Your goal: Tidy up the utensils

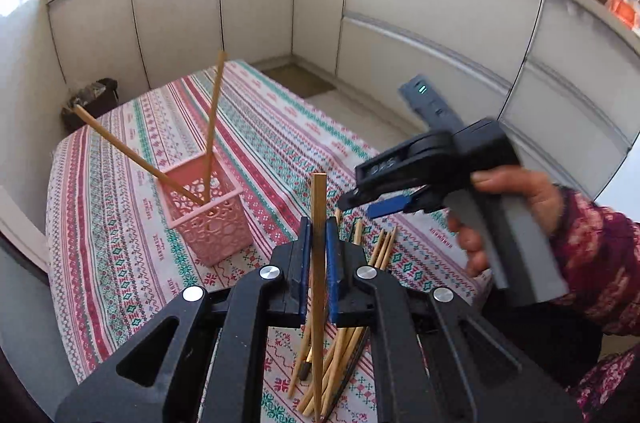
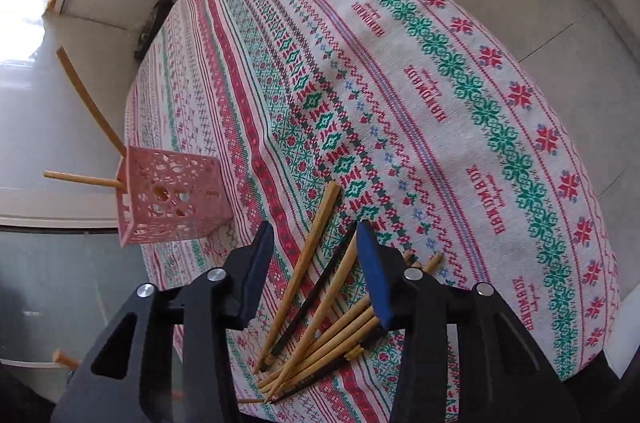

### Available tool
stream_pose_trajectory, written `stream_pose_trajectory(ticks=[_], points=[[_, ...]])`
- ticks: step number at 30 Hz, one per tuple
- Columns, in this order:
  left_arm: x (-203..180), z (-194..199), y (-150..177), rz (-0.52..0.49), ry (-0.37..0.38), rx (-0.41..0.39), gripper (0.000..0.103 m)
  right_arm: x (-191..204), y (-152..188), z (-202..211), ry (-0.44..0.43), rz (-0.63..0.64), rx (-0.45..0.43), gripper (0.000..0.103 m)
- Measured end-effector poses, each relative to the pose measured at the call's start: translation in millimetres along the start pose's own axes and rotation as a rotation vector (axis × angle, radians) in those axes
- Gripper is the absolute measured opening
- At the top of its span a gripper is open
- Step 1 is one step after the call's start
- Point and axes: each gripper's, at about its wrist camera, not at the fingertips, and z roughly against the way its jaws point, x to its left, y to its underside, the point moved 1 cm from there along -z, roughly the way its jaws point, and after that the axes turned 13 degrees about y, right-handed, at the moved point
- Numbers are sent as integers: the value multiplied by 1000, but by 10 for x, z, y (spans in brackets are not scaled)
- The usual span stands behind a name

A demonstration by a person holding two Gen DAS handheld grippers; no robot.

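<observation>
My left gripper is shut on a wooden chopstick and holds it upright above the table. A pink perforated basket stands ahead and to the left with two chopsticks leaning out of it; it also shows in the right wrist view. A pile of several wooden and dark chopsticks lies on the patterned tablecloth. My right gripper is open and empty just above that pile; it shows in the left wrist view at the right.
The table stands in a kitchen corner with pale cabinets behind and to the right. A dark bin sits on the floor past the table's far left corner. The pile lies near the table's near edge.
</observation>
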Motion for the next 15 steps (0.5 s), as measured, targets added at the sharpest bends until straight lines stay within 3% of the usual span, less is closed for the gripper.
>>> stream_pose_trajectory(ticks=[3,6,12,15], points=[[-107,310,-12,-4,39,-134,6,122,10,-88,71,14,-11,31],[-146,558,-32,3,68,-218,6,257,-45,-93,128,25,-37,31],[-153,920,-45,12,87,-319,6,478,-84,-293,282,61,-11,31],[-168,992,-43,8,100,-349,6,568,-7,-317,346,78,-76,27]])
